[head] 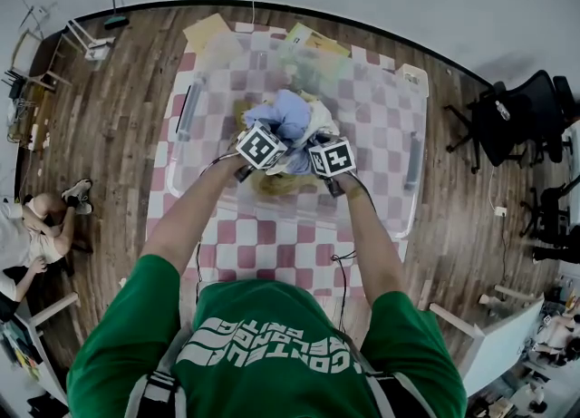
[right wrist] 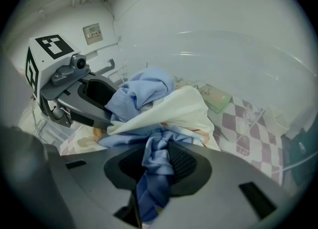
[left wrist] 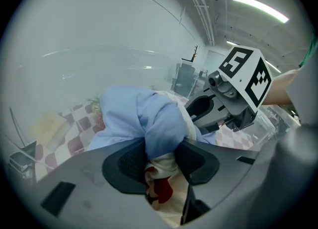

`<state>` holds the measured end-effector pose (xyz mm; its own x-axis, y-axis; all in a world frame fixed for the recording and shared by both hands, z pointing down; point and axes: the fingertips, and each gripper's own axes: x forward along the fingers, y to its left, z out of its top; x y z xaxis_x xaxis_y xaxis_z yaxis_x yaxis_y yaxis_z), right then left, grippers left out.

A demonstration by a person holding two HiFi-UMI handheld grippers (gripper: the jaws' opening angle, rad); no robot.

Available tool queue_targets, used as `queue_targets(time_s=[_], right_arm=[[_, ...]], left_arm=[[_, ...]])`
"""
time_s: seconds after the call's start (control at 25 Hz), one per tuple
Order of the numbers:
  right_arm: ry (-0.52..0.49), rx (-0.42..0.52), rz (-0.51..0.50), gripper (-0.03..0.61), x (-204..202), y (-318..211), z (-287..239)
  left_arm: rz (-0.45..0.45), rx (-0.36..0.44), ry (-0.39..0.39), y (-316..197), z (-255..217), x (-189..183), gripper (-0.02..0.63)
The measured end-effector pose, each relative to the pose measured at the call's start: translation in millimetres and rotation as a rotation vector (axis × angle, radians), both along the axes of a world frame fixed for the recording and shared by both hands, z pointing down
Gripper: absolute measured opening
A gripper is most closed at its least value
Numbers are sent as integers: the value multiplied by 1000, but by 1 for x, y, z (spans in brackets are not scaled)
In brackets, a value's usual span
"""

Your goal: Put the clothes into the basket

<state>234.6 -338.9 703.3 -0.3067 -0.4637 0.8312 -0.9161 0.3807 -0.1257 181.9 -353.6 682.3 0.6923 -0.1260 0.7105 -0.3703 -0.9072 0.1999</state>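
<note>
A bundle of clothes [head: 288,117], light blue and cream, hangs over the clear plastic basket [head: 412,167] on the checked table. Both grippers hold it from the near side. My left gripper [head: 275,138] is shut on the bundle: in the left gripper view, light blue cloth [left wrist: 149,123] and a cream piece with red print are pinched between its pads [left wrist: 130,162]. My right gripper [head: 311,150] is shut on a twisted blue fold [right wrist: 156,161], with cream cloth [right wrist: 174,106] draped beyond it. Each gripper shows in the other's view, close beside the bundle, as the right gripper [left wrist: 218,111] and the left gripper [right wrist: 94,99].
The basket's clear wall [left wrist: 99,59] curves round the bundle. A pink and white checked cloth [head: 272,244] covers the table. Flat packages [head: 313,44] lie at its far end. A person [head: 27,226] sits on the wooden floor at left; office chairs [head: 517,117] stand at right.
</note>
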Motion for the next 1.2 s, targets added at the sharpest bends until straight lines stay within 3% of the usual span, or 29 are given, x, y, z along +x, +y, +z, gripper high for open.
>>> queue_targets(time_s=[0.4,0.64,1.2], right_arm=[[7,43,31,155,8,7,-24],[-12,125,48,163,13,7,-60],[-37,398,3,141,-12,38,-181]], left_arm=[[-53,85,-31,-7,-22,-16,211],[-83,123,-5,-10,-52,-25,219],[-117,314,146,27,-160,-34,218]])
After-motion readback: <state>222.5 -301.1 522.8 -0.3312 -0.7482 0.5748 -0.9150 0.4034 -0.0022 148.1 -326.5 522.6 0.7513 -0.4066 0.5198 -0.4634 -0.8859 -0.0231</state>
